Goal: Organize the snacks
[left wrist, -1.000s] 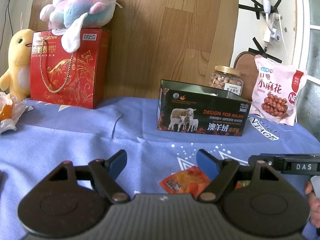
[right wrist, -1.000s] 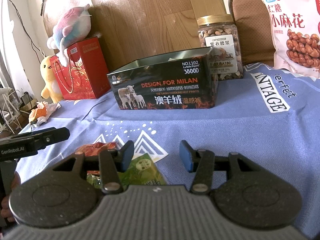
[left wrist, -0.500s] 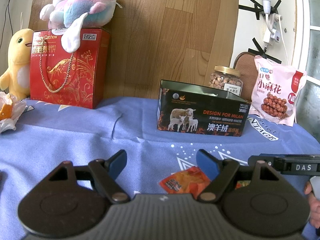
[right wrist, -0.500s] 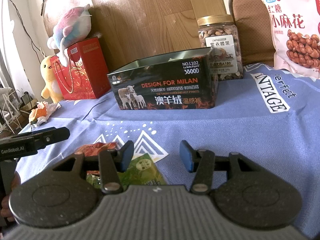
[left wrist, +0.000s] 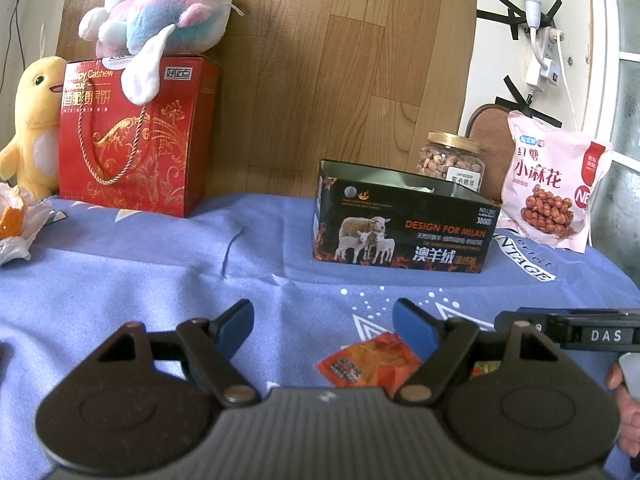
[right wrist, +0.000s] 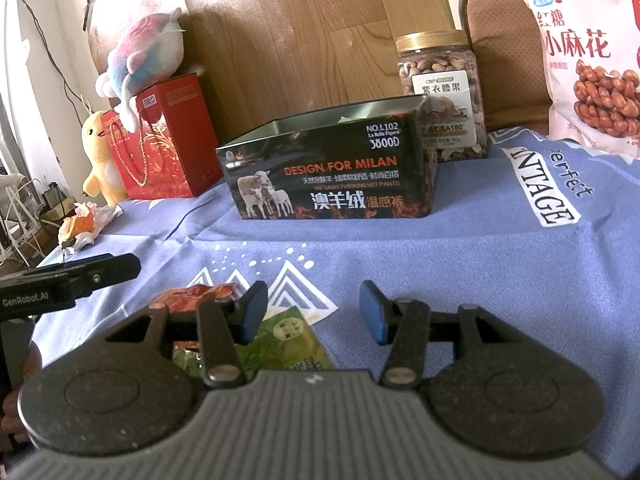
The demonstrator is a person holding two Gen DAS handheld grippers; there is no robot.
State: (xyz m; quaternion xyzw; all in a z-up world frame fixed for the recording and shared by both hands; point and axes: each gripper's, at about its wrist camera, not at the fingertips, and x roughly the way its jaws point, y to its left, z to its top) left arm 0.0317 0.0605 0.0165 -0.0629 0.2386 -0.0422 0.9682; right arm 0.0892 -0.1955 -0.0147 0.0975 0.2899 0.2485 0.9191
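Down by my left gripper, wide open and empty, lies a flat orange snack packet on the blue cloth. My right gripper is open and empty too, over a green snack packet. Farther back stands the open black tin box.

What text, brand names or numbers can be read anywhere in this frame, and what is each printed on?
"DESIGN FOR MILAN", "NO.L102", "3800D", "澳羊绒": black tin box.
"小麻花", "红糖": pink snack bag.
"紫衣腰果": nut jar label.
"Cashew": red gift box; smaller print blurred.
"perfect", "NTAGE": blue tablecloth.
"GenRobot.AI": left gripper body.
"DAS": right gripper body.
Orange packet and green packet: print too small to read.
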